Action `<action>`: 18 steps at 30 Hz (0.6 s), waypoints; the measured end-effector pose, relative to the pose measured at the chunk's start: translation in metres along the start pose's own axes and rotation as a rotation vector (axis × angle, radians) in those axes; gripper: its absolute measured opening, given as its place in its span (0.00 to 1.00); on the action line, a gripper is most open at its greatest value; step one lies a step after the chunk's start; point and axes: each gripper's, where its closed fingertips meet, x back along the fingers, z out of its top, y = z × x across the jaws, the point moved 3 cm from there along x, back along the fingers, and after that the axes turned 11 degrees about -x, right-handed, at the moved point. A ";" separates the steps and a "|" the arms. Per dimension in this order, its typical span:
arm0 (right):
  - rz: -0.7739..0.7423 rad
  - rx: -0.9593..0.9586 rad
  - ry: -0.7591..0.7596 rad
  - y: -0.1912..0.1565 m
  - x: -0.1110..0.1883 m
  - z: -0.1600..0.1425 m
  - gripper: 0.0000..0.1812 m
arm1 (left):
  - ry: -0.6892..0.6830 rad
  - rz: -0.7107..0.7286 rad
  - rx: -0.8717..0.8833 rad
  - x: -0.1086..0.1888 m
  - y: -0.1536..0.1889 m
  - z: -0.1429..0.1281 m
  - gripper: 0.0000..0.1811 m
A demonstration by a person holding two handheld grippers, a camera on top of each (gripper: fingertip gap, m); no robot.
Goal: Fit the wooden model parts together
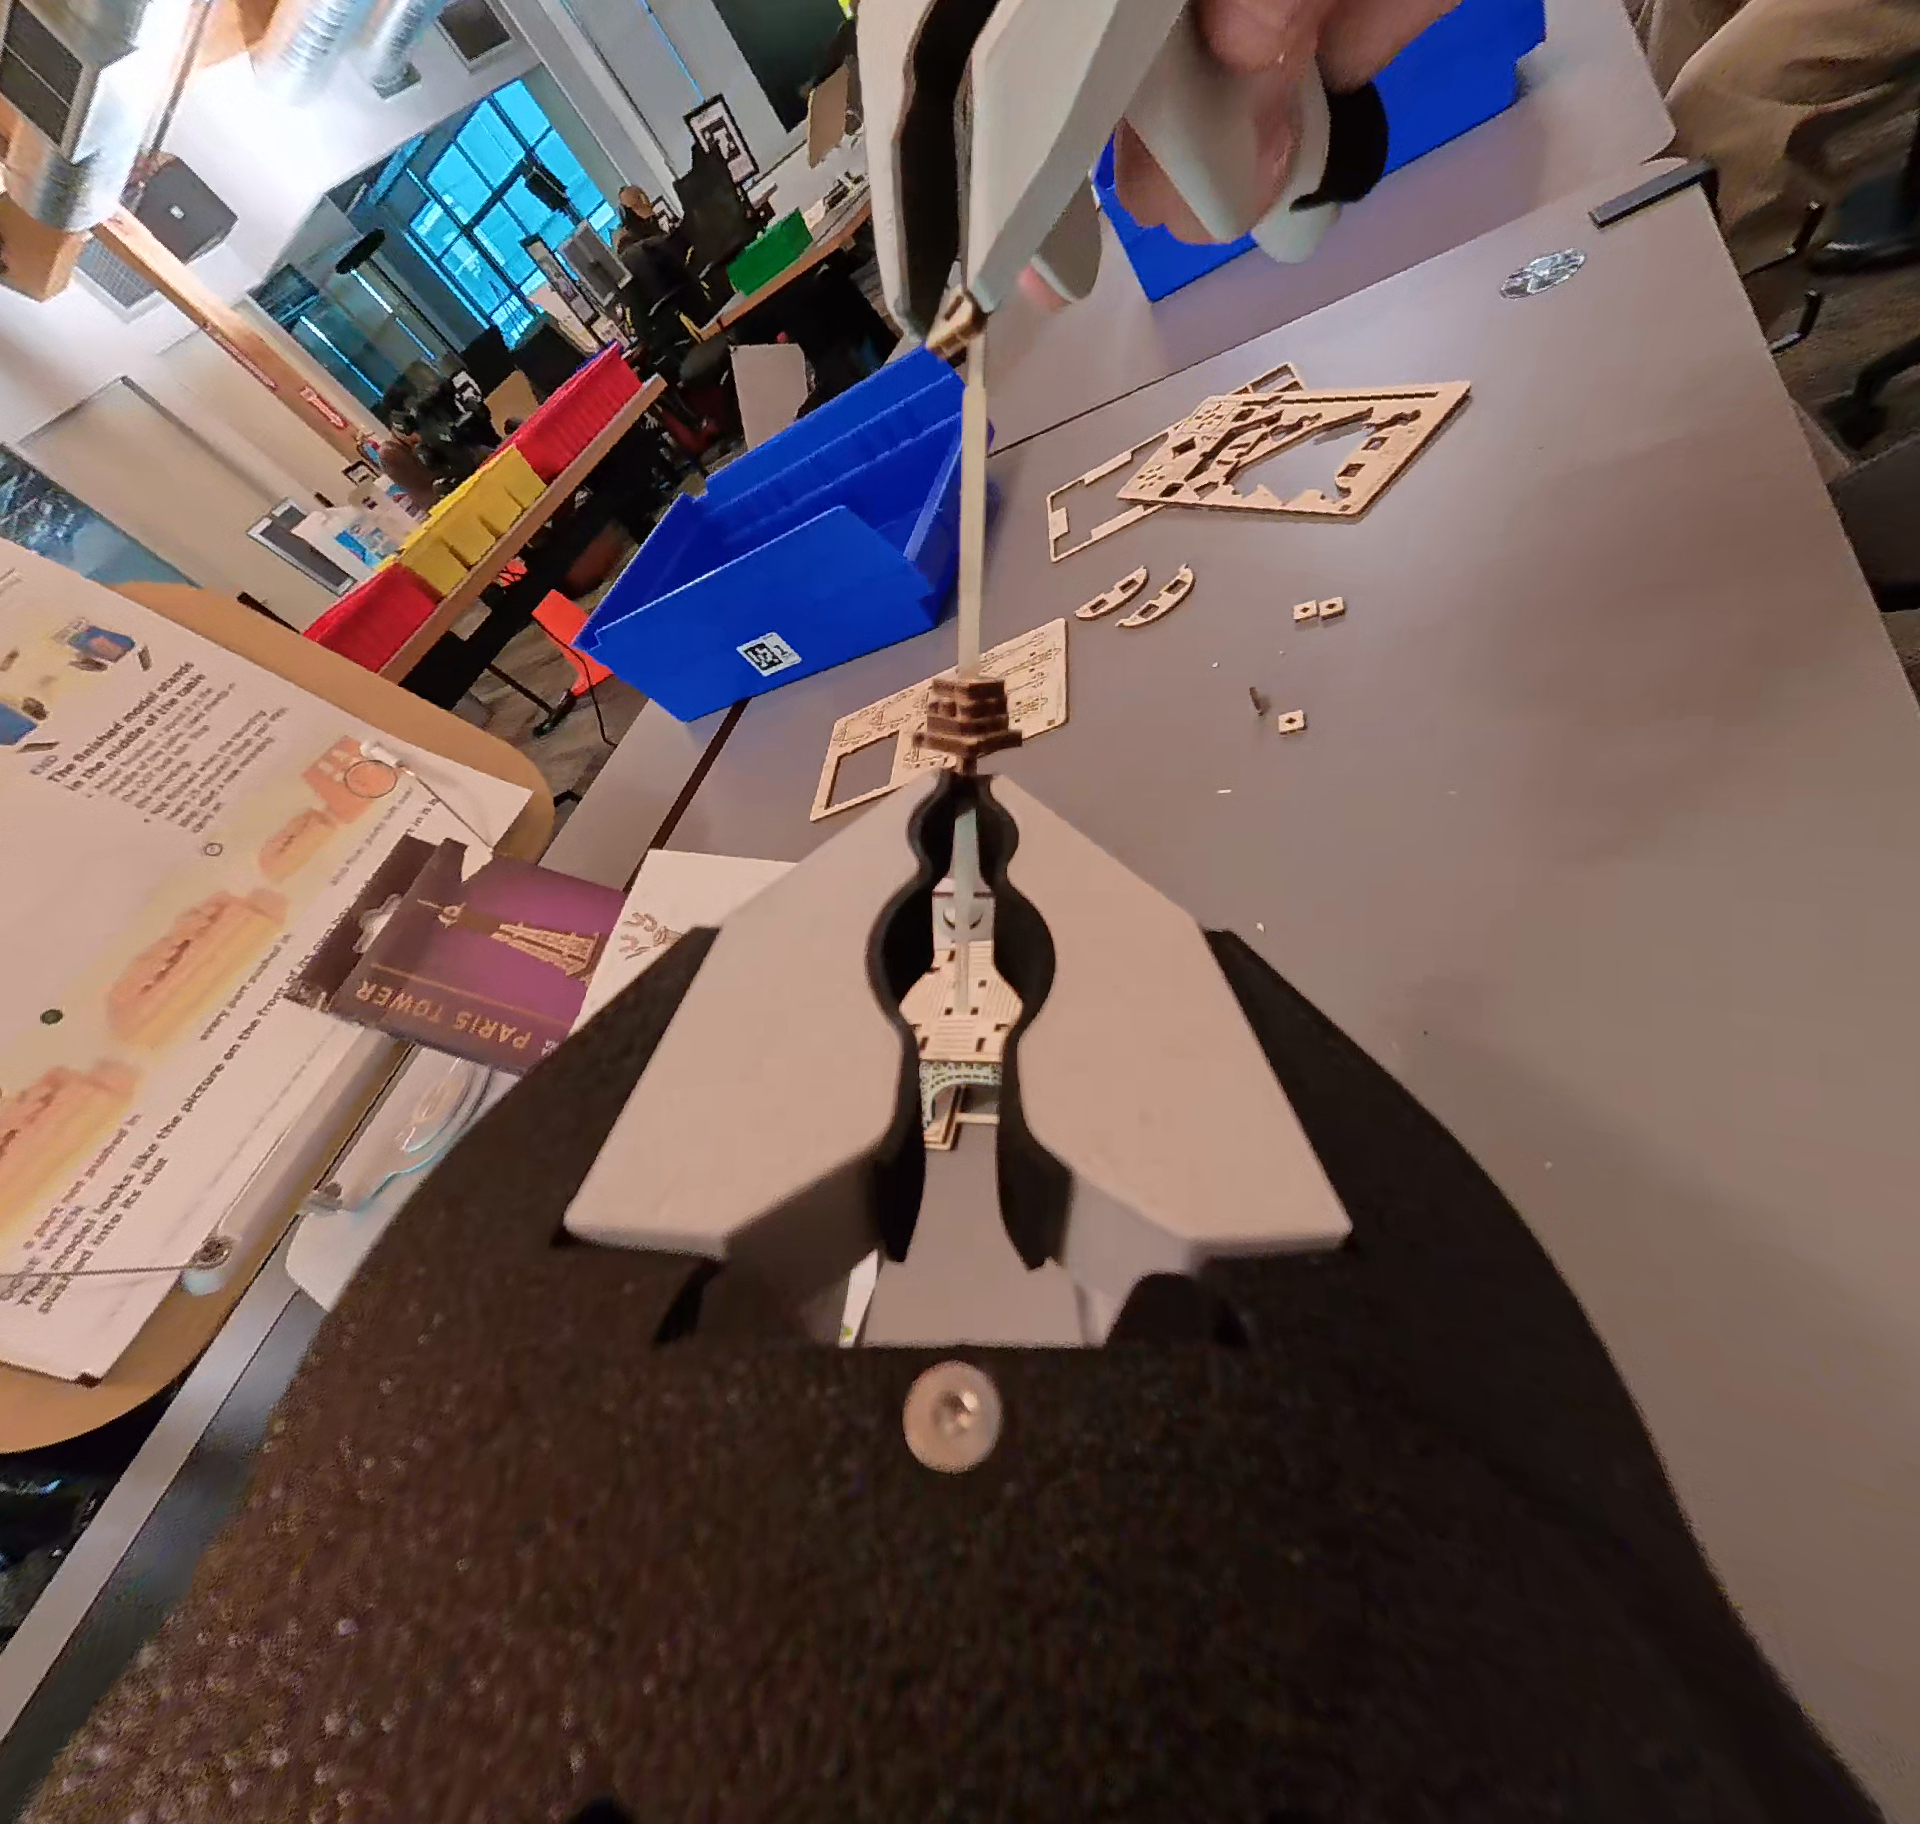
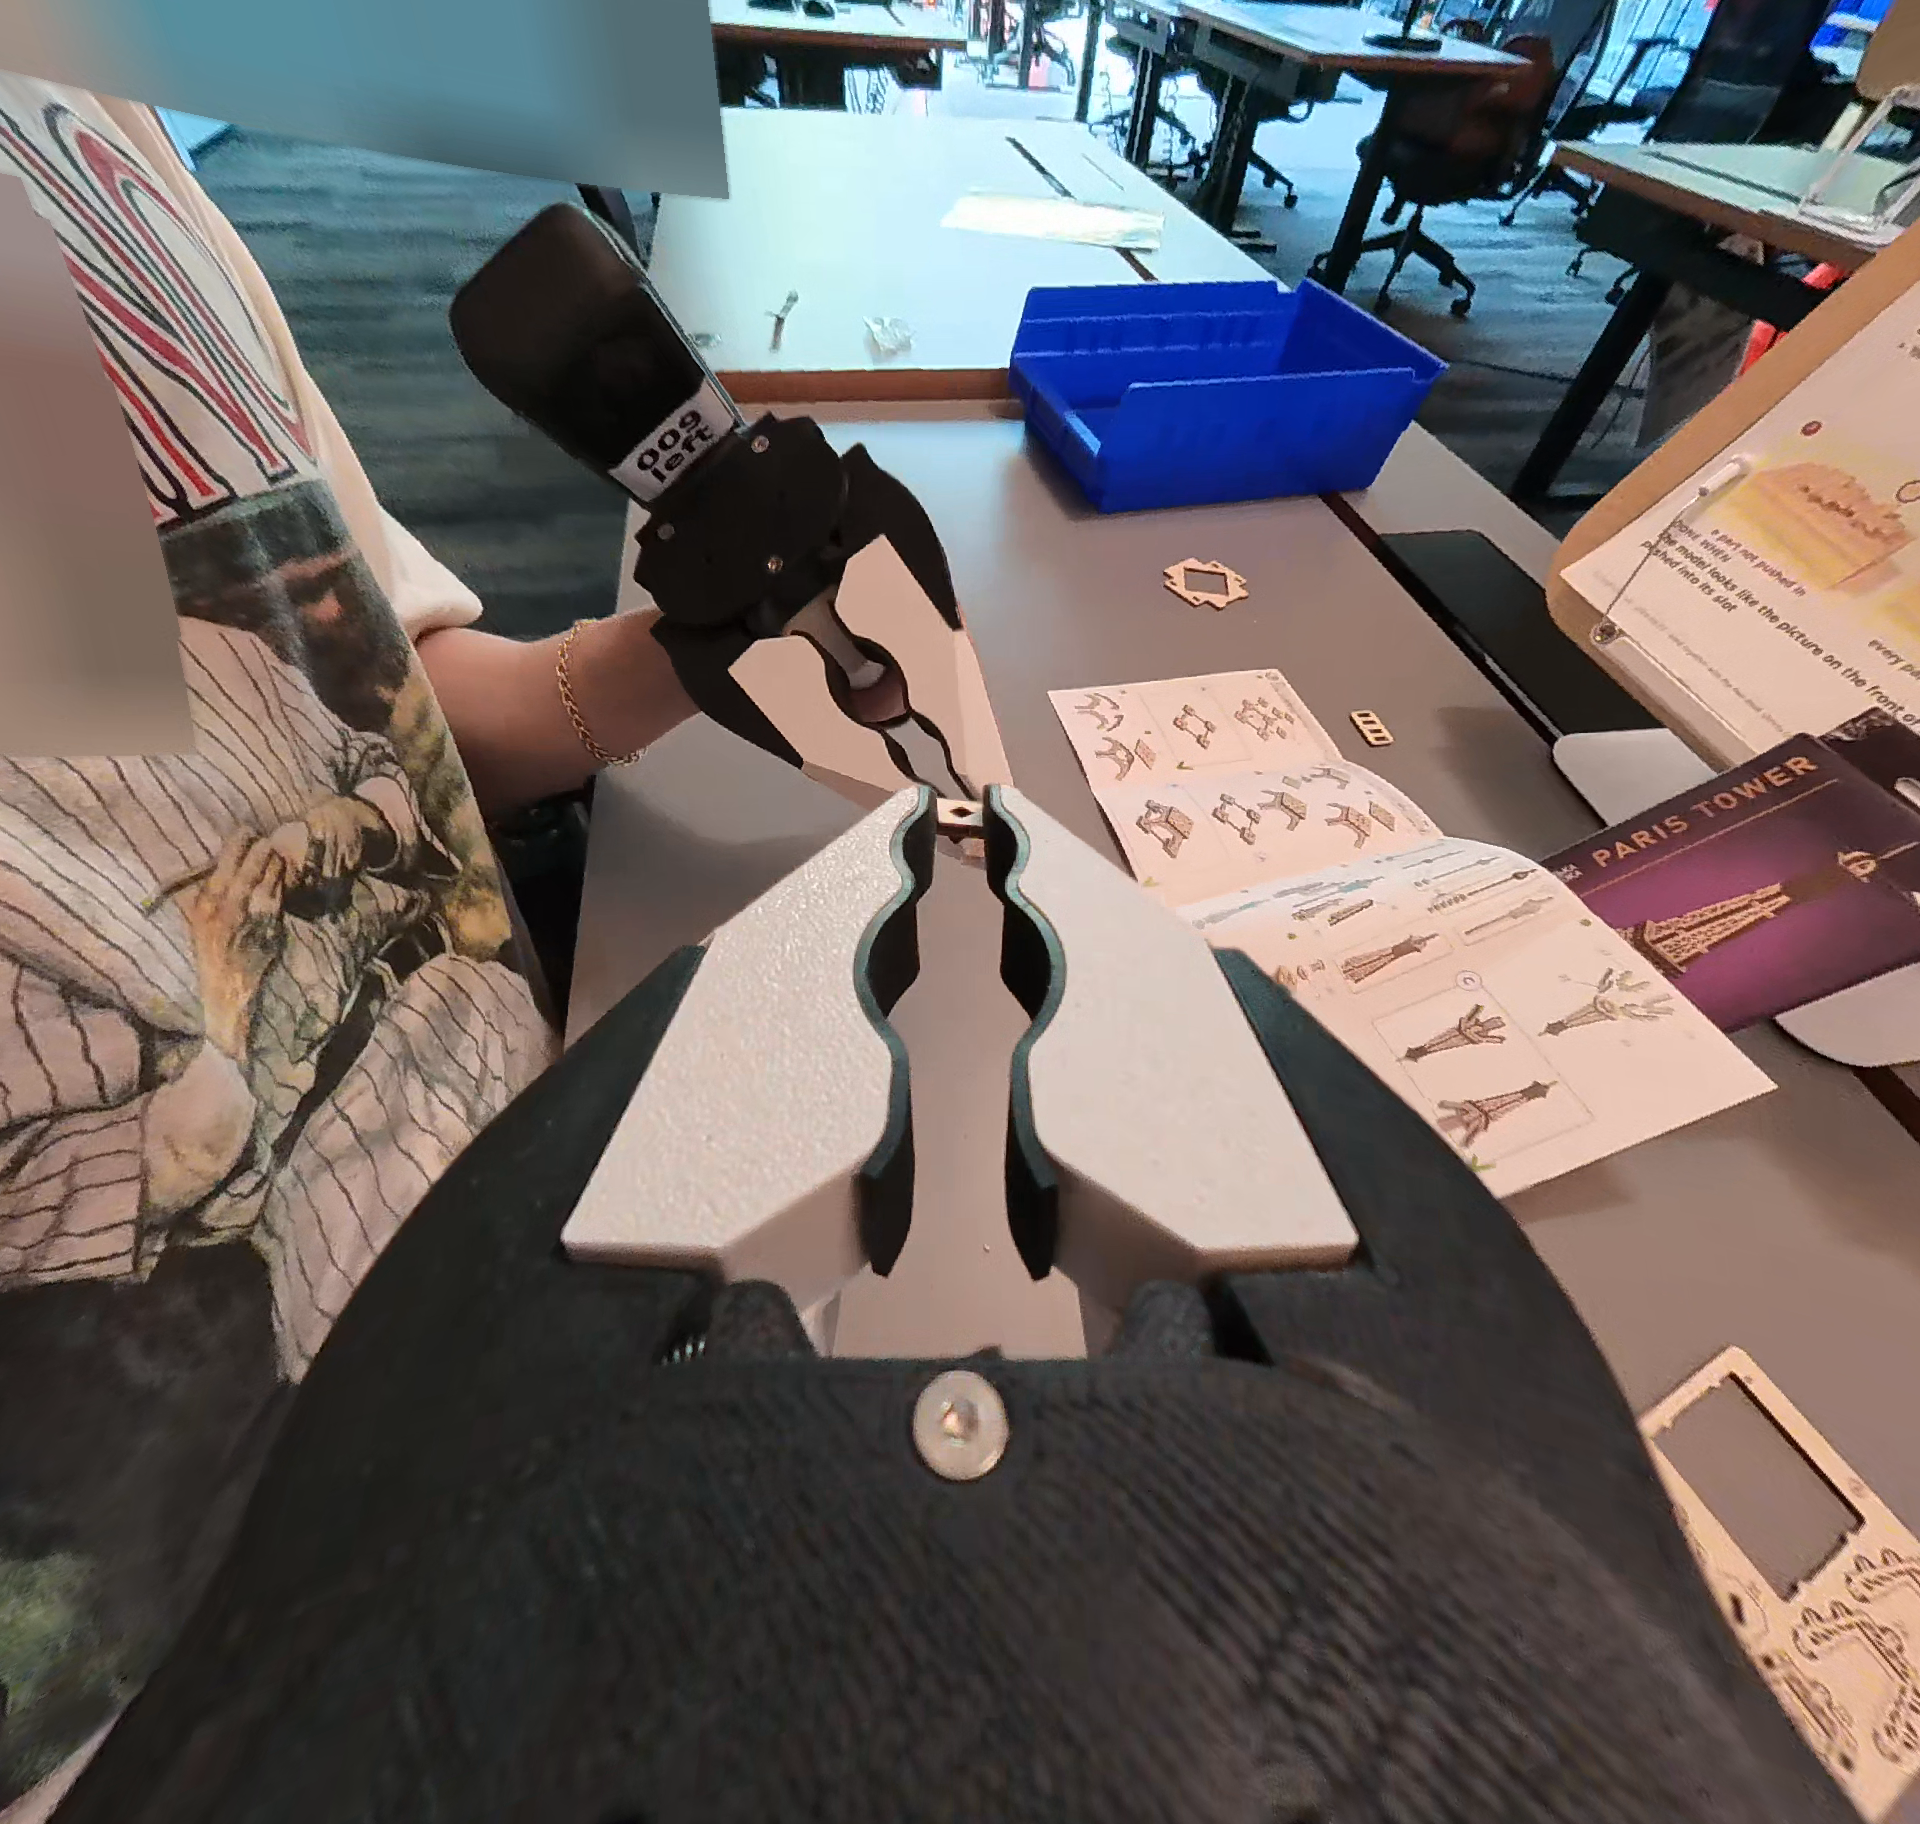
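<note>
1. The left gripper [image 1: 964, 787] is clenched around the wooden tower [image 1: 961, 1031]. The tower body sits in the wavy gap between its 2 fingers, with the base toward the camera.
2. A thin pale spire rod [image 1: 971, 527] runs out past the left fingertips. A stack of little wooden squares [image 1: 971, 725] is threaded on it just beyond the tips.
3. The right gripper [image 1: 940, 314] comes in from above and pinches the far end of that rod. Its own view looks straight down the rod, so between its fingertips [image 2: 992, 818] you mostly see the square stack end-on. The left gripper [image 2: 935, 761] is right behind it.
4. So the model is held in the air over the grey table [image 1: 1507, 995], with 1 gripper at each end.
5. The punched-out wooden sheets [image 1: 1288, 455] lie flat on the table further back. 2 curved loose bits [image 1: 1132, 595] and some tiny squares lie near them.
6. A blue bin [image 1: 790, 579] sits at the table edge.
7. An unfolded instruction leaflet [image 2: 1403, 943] lies beside a purple box [image 2: 1714, 891].
</note>
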 end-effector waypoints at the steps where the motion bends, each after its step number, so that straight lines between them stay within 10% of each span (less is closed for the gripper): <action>1: 0.008 0.000 0.012 -0.001 0.000 0.001 0.03 | -0.003 0.006 -0.002 0.001 -0.001 0.001 0.00; 18: -0.051 0.174 0.017 -0.002 -0.007 -0.002 0.00 | 0.234 -0.060 0.290 0.001 -0.006 0.000 0.00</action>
